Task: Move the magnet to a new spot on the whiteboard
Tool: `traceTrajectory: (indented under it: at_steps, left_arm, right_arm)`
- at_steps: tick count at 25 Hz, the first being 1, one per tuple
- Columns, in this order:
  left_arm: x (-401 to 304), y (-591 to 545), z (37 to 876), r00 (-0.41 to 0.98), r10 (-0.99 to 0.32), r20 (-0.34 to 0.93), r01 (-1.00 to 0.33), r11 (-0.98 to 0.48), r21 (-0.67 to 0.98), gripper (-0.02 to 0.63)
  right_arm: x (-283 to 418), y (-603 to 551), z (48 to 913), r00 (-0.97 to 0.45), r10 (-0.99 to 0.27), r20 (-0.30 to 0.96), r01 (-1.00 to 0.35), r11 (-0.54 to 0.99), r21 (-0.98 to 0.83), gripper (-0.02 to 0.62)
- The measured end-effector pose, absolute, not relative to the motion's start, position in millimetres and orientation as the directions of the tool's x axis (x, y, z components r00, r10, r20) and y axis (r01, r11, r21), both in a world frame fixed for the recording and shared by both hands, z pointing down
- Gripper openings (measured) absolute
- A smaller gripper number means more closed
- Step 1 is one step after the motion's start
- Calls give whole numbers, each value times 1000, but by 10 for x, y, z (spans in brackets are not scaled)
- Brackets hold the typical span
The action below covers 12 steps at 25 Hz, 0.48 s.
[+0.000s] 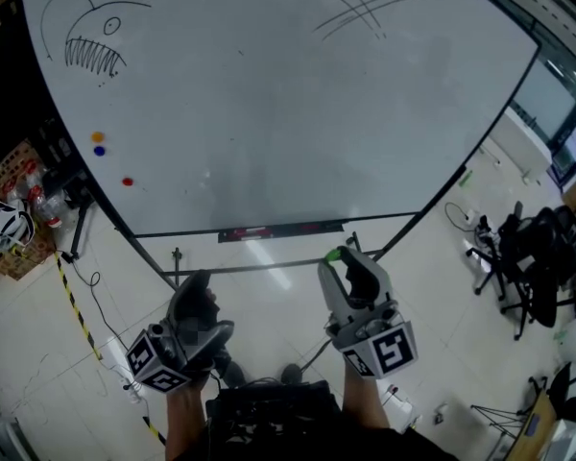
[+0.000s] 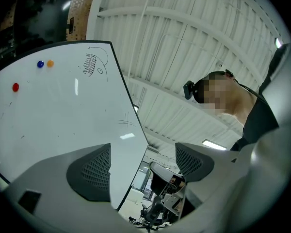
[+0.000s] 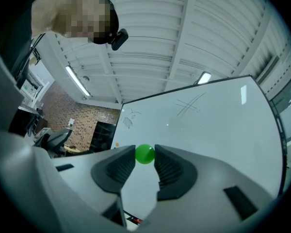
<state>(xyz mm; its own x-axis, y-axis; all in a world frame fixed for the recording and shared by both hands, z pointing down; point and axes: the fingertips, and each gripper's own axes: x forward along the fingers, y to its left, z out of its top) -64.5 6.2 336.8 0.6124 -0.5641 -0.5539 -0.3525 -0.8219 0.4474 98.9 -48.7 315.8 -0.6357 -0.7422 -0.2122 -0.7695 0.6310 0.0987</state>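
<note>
A round green magnet [image 3: 145, 154] sits pinched between the tips of my right gripper [image 3: 145, 157], which is shut on it. In the head view that gripper [image 1: 344, 260] is held below the whiteboard's [image 1: 269, 104] lower edge, with the green magnet [image 1: 333, 254] off the board. My left gripper [image 1: 194, 284] hangs beside it at the lower left, open. Nothing lies between its pads [image 2: 92, 171]. Orange [image 1: 97, 136], blue [image 1: 99, 150] and red [image 1: 128, 181] magnets stick to the board's left part.
The board carries a toothy sketch [image 1: 94, 41] at top left and crossed lines [image 1: 360, 10] at top right. A marker tray [image 1: 280, 230] runs under the board. Office chairs [image 1: 533, 257] stand to the right, and striped floor tape [image 1: 72, 301] and a helmet [image 1: 8, 224] to the left.
</note>
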Motion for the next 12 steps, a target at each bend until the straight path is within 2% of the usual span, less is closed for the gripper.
traceTrajectory:
  at_steps: [12]
  left_arm:
    - [-1354, 21, 3409, 587, -547, -596, -320, -834, 451, 414]
  right_arm:
    - [459, -620, 3187, -597, -782, -176, -802, 579, 149, 140]
